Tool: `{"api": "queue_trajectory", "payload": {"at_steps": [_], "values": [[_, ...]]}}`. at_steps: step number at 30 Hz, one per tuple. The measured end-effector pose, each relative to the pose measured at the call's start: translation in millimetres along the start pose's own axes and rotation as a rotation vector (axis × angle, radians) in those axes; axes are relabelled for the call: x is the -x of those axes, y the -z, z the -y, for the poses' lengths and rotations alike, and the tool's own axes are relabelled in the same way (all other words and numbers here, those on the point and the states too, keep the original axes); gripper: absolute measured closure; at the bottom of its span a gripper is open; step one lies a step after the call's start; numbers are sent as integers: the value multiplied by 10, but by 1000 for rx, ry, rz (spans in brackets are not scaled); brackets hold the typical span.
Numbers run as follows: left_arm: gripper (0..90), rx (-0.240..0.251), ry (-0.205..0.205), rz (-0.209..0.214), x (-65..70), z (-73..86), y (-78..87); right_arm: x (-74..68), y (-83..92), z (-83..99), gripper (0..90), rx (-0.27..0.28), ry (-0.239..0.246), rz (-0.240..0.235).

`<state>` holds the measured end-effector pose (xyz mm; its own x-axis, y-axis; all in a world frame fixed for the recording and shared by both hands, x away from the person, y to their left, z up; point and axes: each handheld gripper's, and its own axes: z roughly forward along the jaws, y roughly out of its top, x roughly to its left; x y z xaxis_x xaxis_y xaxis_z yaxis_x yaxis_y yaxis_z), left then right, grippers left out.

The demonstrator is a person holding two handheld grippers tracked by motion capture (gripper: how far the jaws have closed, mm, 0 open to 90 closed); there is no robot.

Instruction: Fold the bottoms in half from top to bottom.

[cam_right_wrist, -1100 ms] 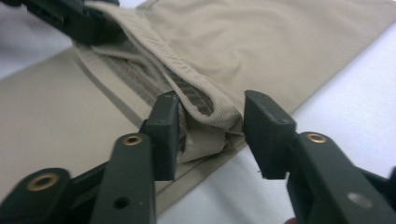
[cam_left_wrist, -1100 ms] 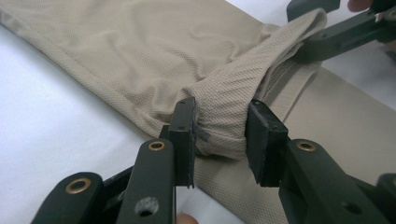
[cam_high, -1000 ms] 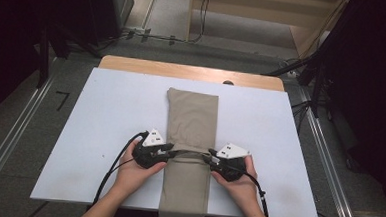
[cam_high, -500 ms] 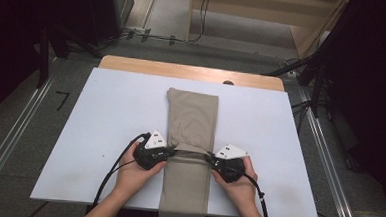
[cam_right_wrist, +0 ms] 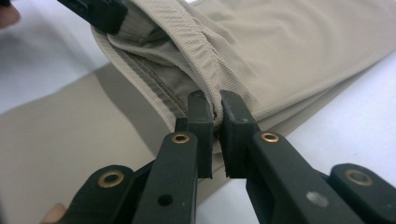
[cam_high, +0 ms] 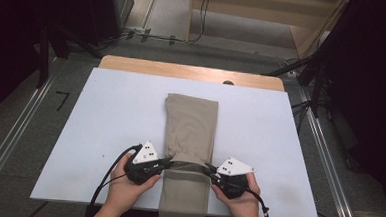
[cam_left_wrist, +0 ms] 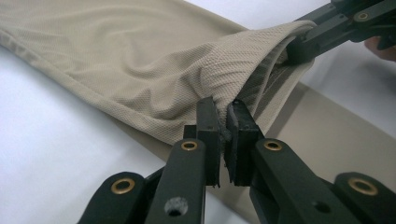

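White tabletop (cam_high: 105, 114): long folded beige knit garment (cam_high: 191, 123) runs 12 to 6. I've got left gripper (cam_high: 168, 162) and right gripper (cam_high: 209, 168) each pinching its side edges at 6, raising the near part, probably to fold.

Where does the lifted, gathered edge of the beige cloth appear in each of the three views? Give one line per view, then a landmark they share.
High view: the gathered edge spans low centre, between the left gripper and right gripper.
Left gripper view: it arches from centre to upper right.
Right gripper view: it runs from upper left down to centre.
Shared landmark: the white table.
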<state>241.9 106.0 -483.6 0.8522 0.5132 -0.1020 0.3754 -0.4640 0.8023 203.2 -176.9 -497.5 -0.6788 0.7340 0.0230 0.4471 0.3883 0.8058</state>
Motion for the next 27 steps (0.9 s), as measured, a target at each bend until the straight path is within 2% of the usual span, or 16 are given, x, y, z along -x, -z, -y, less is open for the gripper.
{"api": "queue_trajectory", "payload": {"at_steps": [12, 15, 23, 25, 26, 27], "values": [[858, -33, -13, 82, 318, 188, 237, -330, 283, 221, 822, -10, 5, -67], [858, -47, -22, 92, 408, 250, 281, -401, 338, 285, 822, -11, 6, -89], [851, -70, -17, 126, 561, 342, 344, -538, 436, 394, 819, -29, 25, -102], [800, -75, -3, 150, 567, 355, 348, -549, 454, 415, 780, -29, 18, -117], [719, -76, 9, 174, 556, 354, 355, -547, 465, 420, 699, -35, 13, -127], [597, -63, 21, 184, 554, 351, 365, -543, 478, 423, 592, -35, 14, -146]]}}
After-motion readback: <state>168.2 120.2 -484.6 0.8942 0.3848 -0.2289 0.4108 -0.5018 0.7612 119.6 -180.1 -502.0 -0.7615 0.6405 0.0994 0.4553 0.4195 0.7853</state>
